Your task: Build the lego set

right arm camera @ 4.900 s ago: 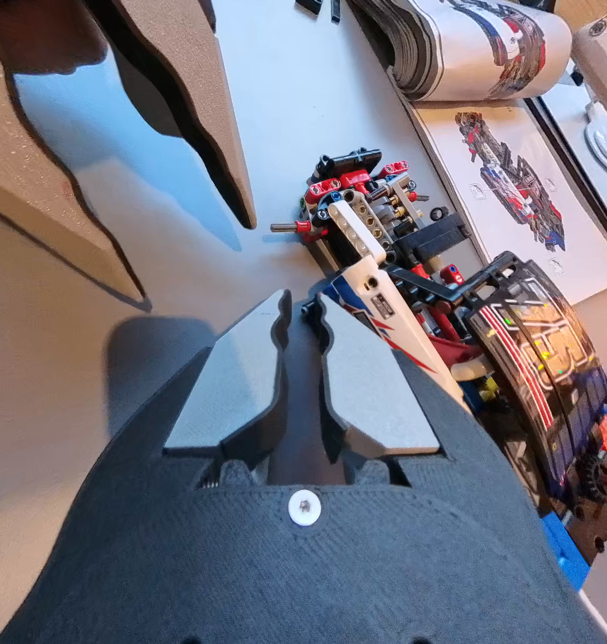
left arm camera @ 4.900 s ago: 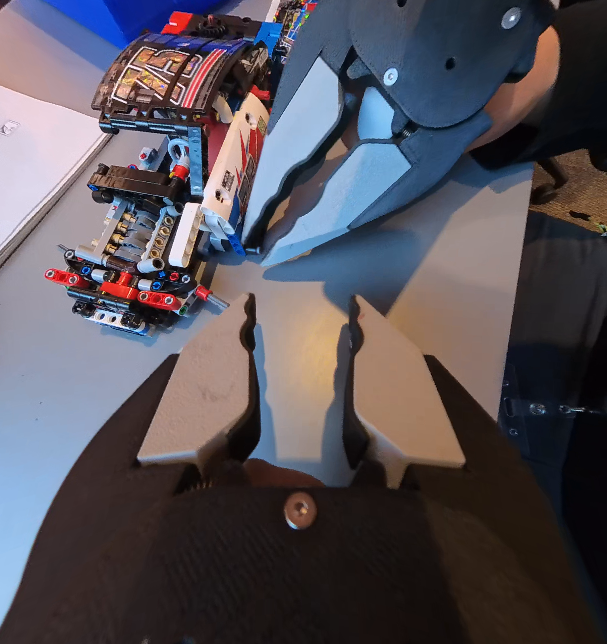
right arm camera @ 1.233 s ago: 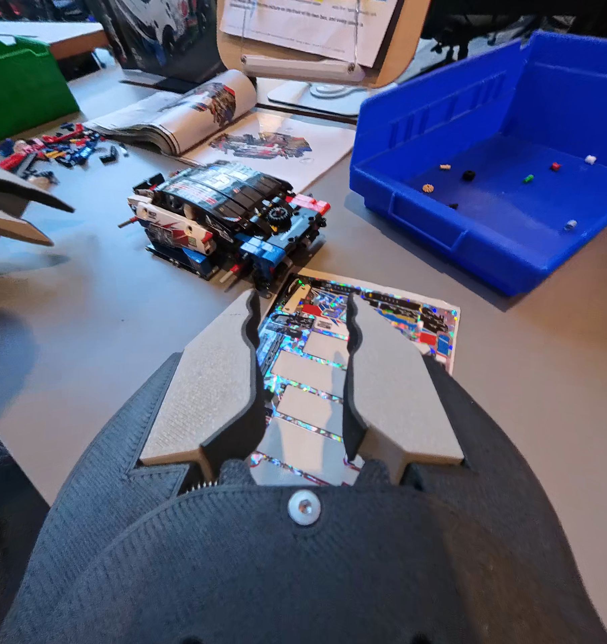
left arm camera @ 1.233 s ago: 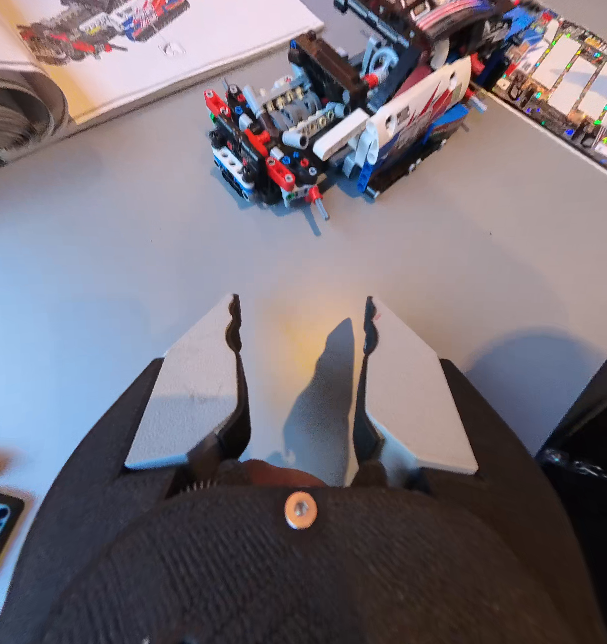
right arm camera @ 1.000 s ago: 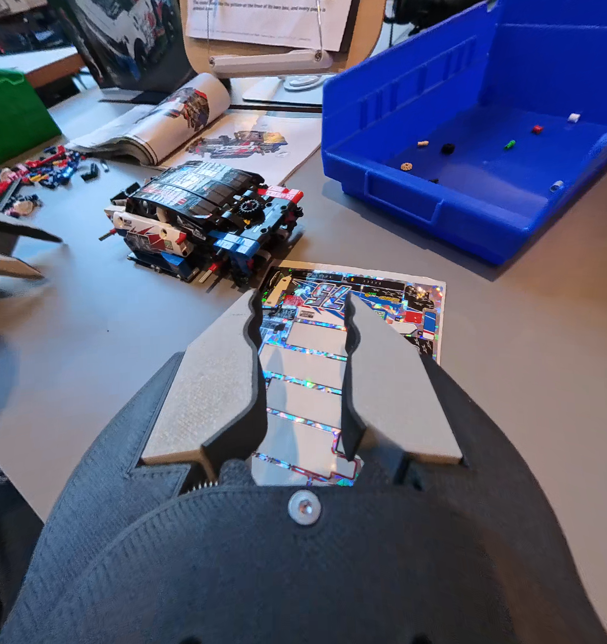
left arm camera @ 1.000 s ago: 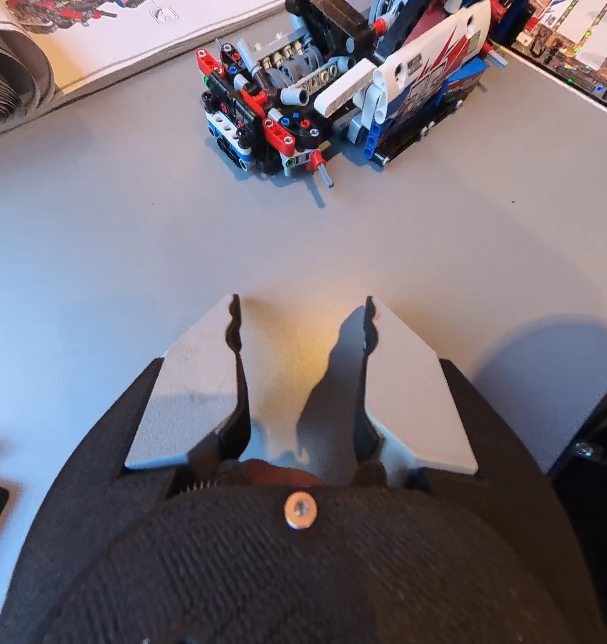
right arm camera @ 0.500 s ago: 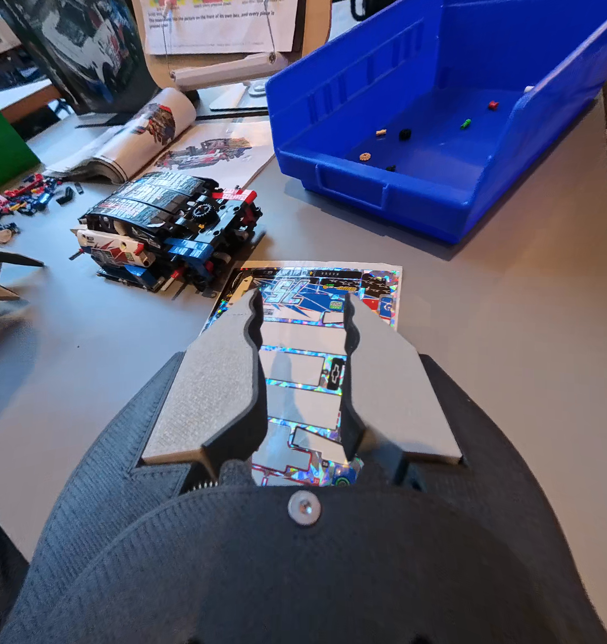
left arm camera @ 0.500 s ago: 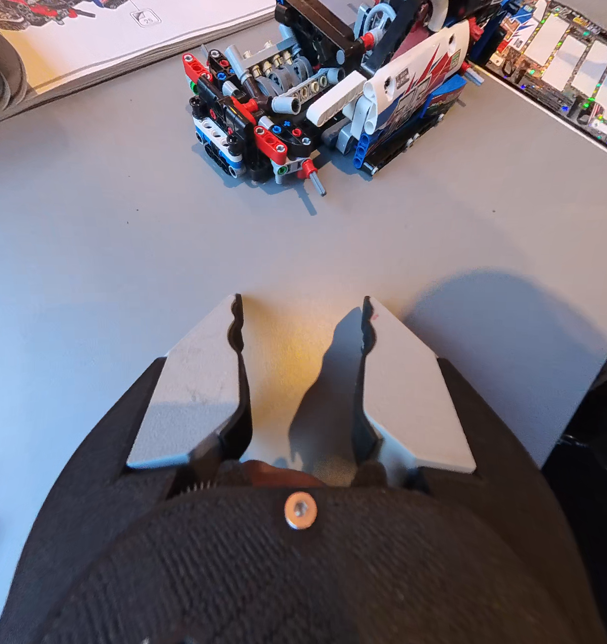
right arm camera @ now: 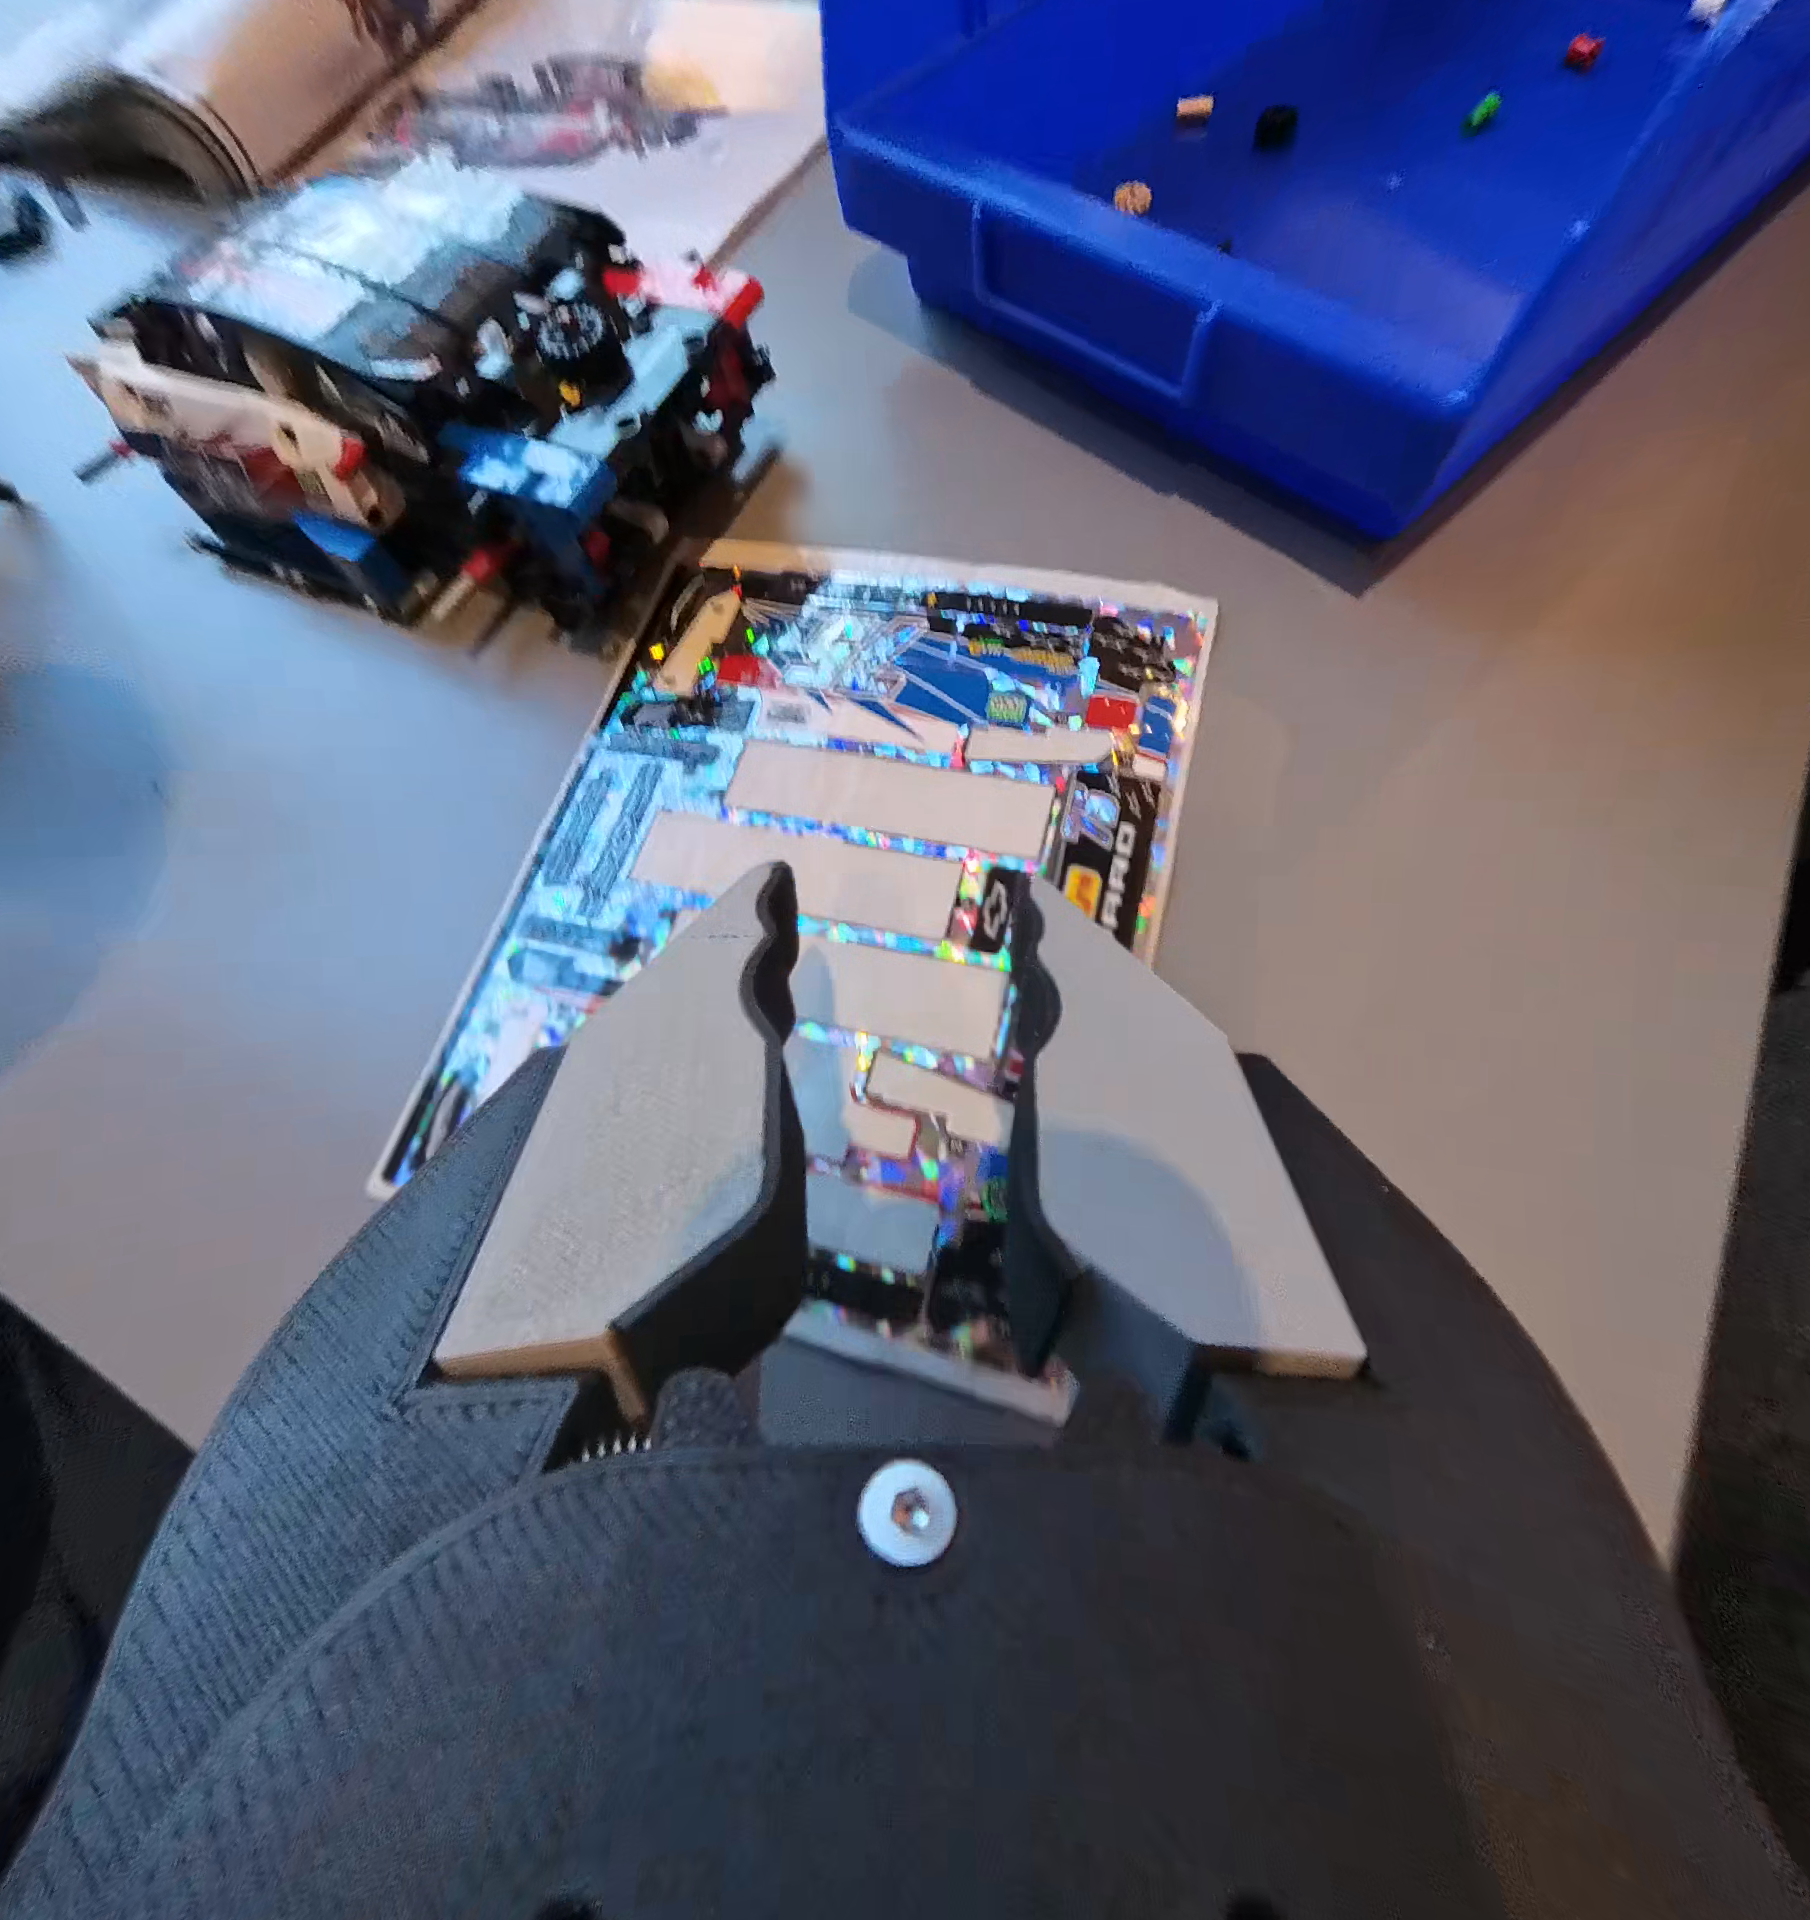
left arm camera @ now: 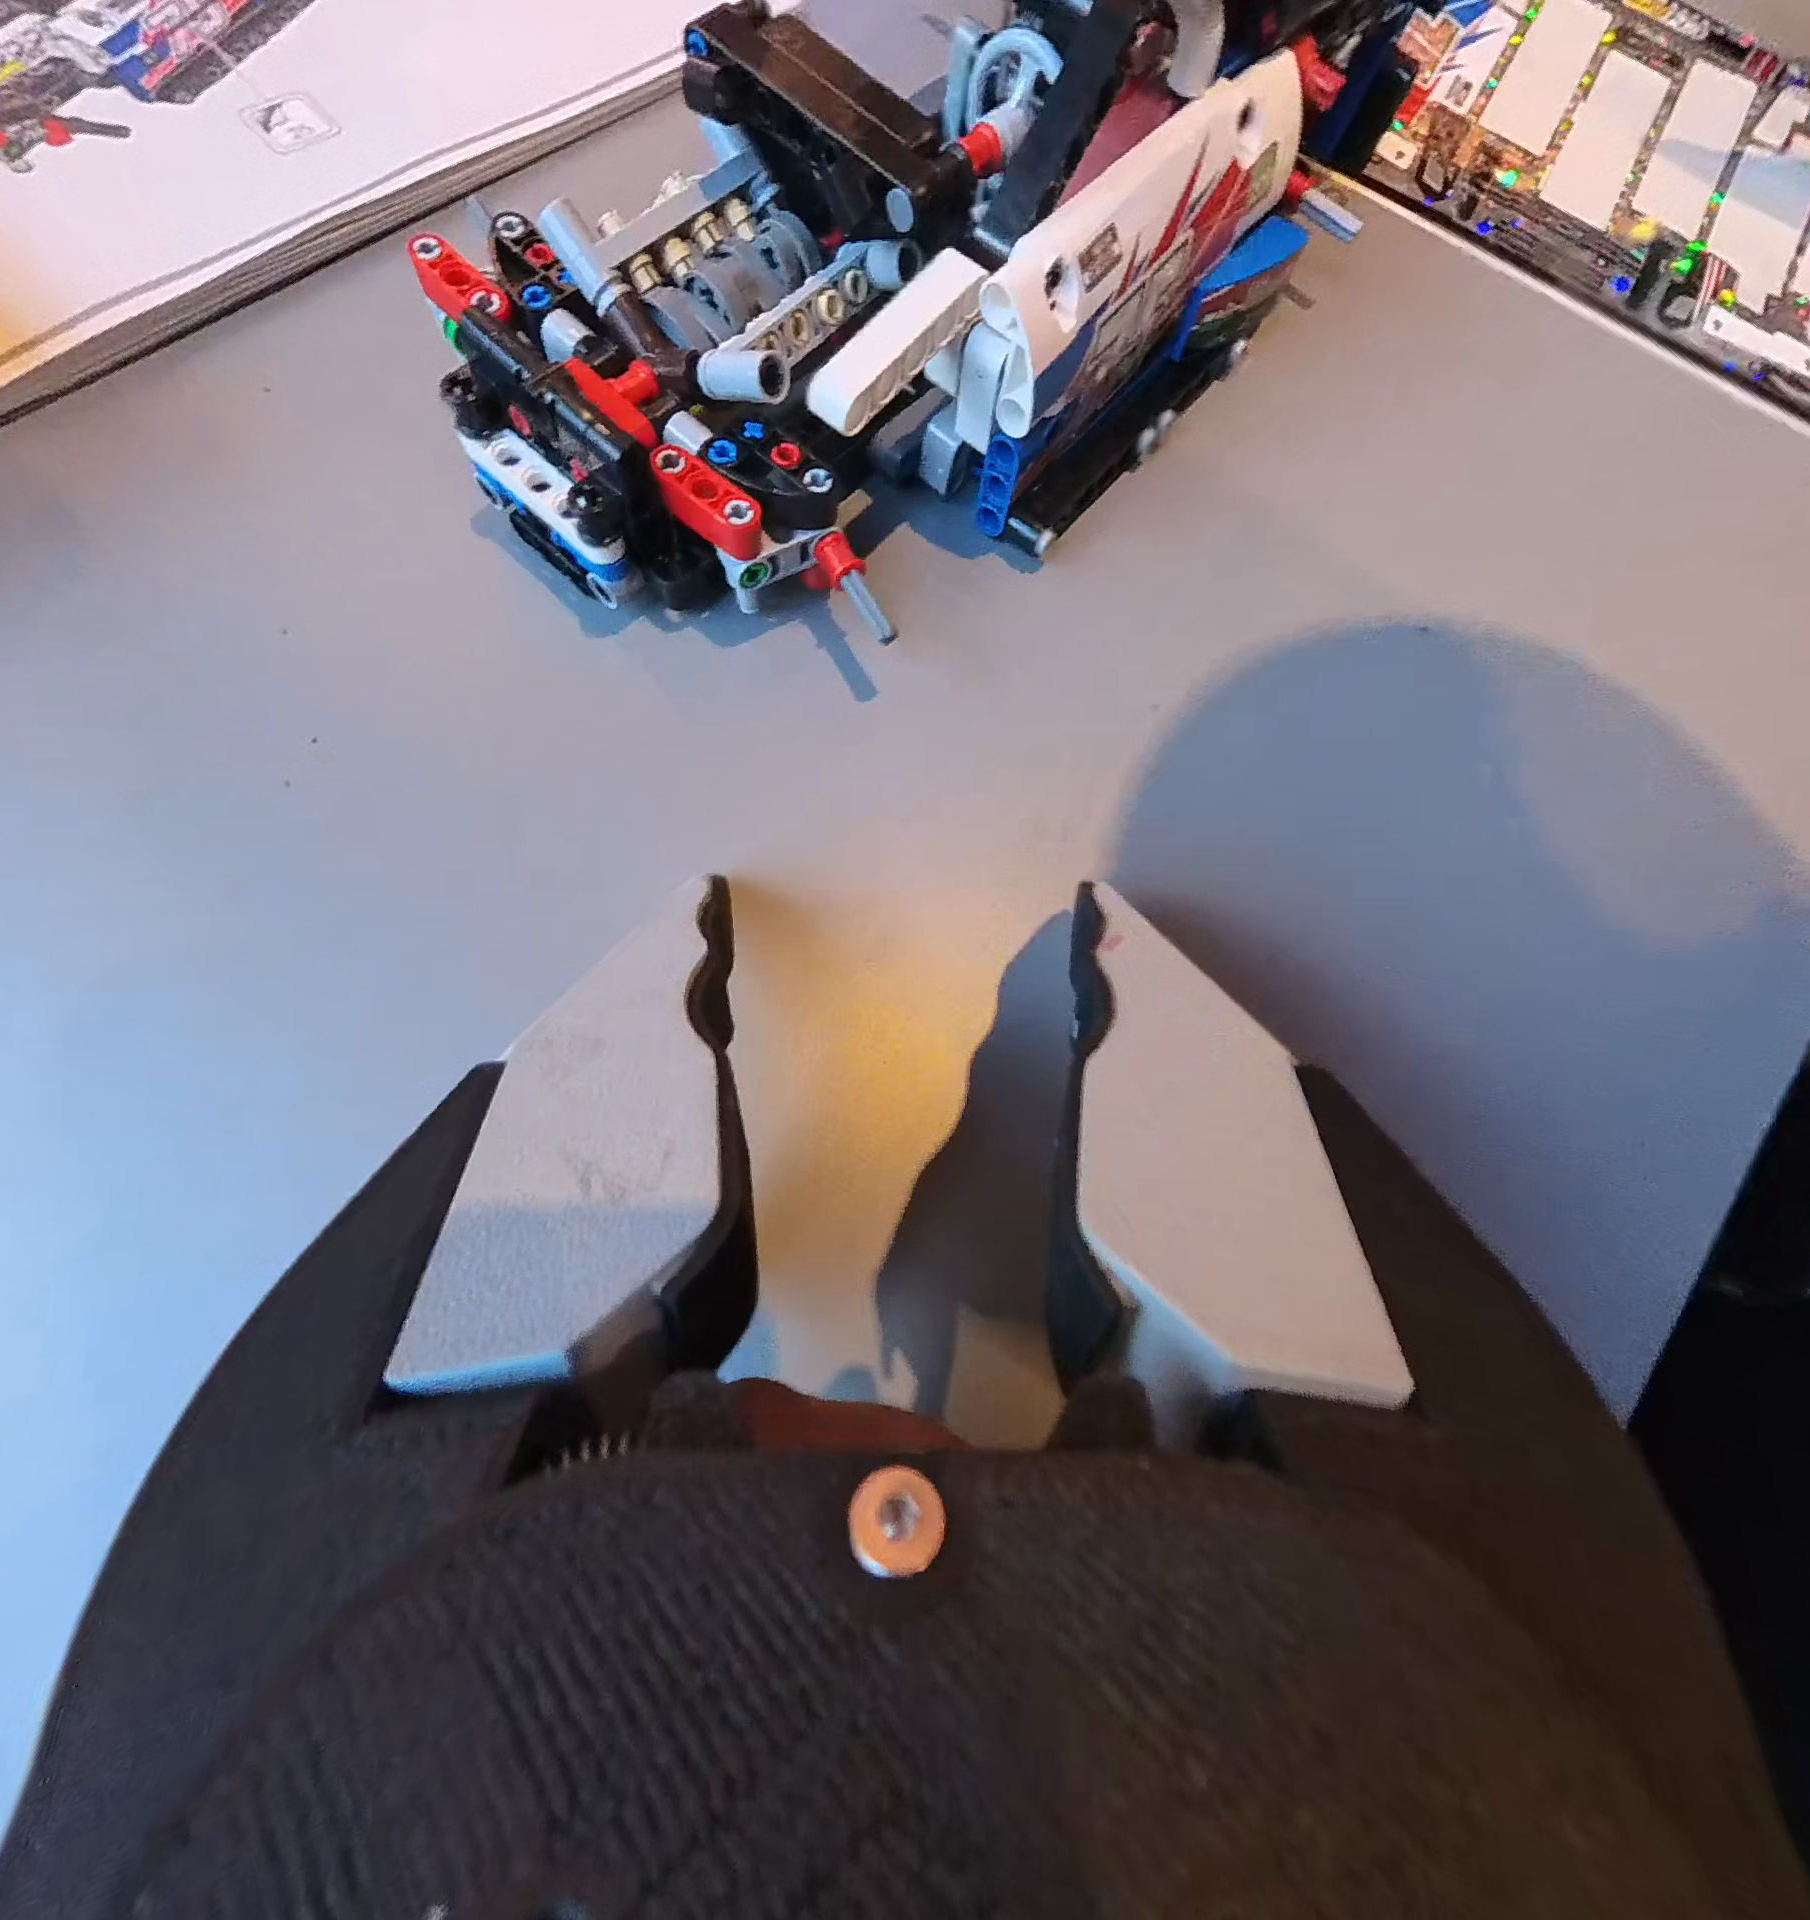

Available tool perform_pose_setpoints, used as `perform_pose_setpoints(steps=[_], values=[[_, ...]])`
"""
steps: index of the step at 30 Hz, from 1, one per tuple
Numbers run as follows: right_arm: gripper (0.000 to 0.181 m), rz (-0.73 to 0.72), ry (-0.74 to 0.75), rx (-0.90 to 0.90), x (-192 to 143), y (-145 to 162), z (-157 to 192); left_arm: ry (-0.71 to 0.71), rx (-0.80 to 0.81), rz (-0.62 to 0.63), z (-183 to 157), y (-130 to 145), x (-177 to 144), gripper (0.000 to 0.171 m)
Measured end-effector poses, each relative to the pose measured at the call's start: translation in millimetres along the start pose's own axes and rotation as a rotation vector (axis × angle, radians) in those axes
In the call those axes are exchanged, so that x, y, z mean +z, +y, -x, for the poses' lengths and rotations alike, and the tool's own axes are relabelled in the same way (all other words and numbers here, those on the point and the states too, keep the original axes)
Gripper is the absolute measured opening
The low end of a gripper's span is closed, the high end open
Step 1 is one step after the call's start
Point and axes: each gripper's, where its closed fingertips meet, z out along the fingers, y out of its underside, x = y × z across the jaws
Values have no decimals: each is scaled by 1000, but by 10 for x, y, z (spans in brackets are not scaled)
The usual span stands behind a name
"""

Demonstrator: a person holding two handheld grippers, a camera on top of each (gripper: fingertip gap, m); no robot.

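A half-built lego car (left arm camera: 859,312) with black, white, red and blue parts stands on the grey table; it also shows in the right wrist view (right arm camera: 433,416), blurred. My left gripper (left arm camera: 901,904) is open and empty, over bare table a short way in front of the car's engine end. My right gripper (right arm camera: 896,894) is open and empty, hovering over a shiny holographic sticker sheet (right arm camera: 880,769) that lies beside the car. The sheet's edge also shows in the left wrist view (left arm camera: 1649,208).
A blue bin (right arm camera: 1400,270) holding a few small loose pieces stands beyond the sticker sheet. An open instruction booklet (left arm camera: 205,156) lies behind the car. The table's near edge (left arm camera: 1732,1174) runs close on the right, with dark clothing beyond it. Tip to tip, the grippers are about 35 centimeters apart.
My right gripper has swung away from the car, where it was nearly shut at the white side panel, and now hangs over the sticker sheet. My left gripper has drawn back from the car and stays open.
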Motion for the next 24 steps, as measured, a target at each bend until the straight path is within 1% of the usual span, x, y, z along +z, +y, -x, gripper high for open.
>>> perform_pose_setpoints(steps=[2,4,7,11,14,15,17,19,20,24], values=[[33,34,23,-22,-104,89,-8,0,39,1,-47,-8,14,62],[34,56,23,-25,-201,168,23,7,81,6,-129,-14,37,62],[35,89,19,-35,-295,295,82,61,127,13,-365,-39,108,62],[35,105,59,-86,-368,383,104,165,168,12,-842,-150,281,62],[34,62,118,-62,-491,355,11,248,232,19,-1308,-227,437,61],[34,35,111,-31,-534,338,8,267,269,24,-1456,-248,495,61],[34,-31,36,50,-586,289,98,293,347,37,-1711,-296,623,61],[34,-68,-69,91,-572,265,281,308,401,37,-1891,-385,758,62],[34,-54,-88,82,-530,294,337,316,414,30,-1961,-448,823,63],[32,84,18,-32,-308,485,269,333,372,24,-2107,-660,1051,63]])
